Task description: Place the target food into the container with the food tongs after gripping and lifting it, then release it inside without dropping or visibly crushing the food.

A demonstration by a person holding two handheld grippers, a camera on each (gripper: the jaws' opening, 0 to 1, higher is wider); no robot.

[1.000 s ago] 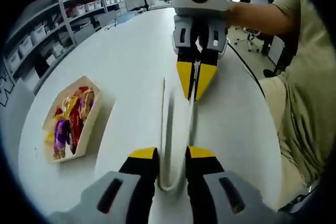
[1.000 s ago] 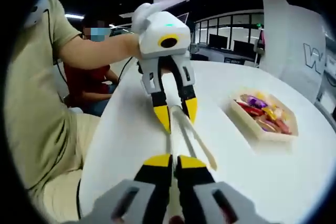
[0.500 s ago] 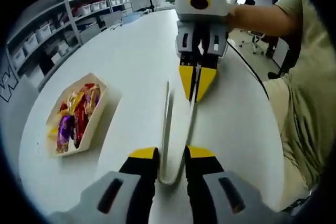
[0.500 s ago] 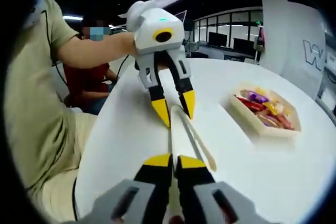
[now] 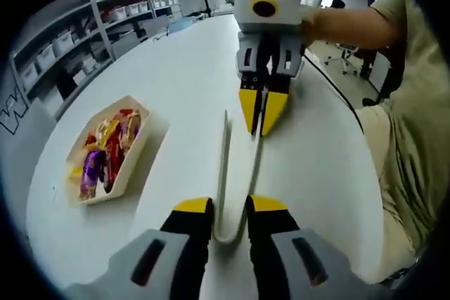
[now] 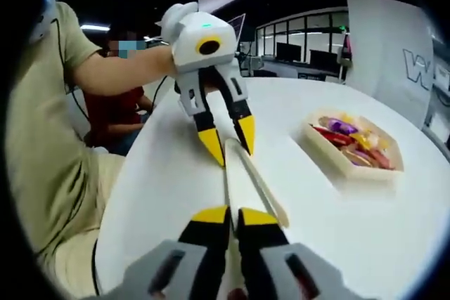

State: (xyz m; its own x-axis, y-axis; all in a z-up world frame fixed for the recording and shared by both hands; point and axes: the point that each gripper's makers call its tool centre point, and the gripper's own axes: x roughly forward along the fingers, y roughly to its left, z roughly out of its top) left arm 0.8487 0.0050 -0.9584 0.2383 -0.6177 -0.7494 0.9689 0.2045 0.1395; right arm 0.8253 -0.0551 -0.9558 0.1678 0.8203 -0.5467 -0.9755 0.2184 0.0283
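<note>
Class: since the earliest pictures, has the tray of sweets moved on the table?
Cannot tell. The tray sits slightly differently against the table edge, but both cameras moved, which could explain it.

Left gripper fingers parted, right gripper fingers nearly together, pointing toward each other

Illumination is bright, even and diffuse, supplied from overhead ceiling strips and a window at the far end. The white table reflects strongly, approaching overexposure, with soft, faint shadows beside the container. Fisheye distortion bends straight lines near the edges. Foreground gripper bodies render slightly soft; the background in the right gripper view is dim.
</note>
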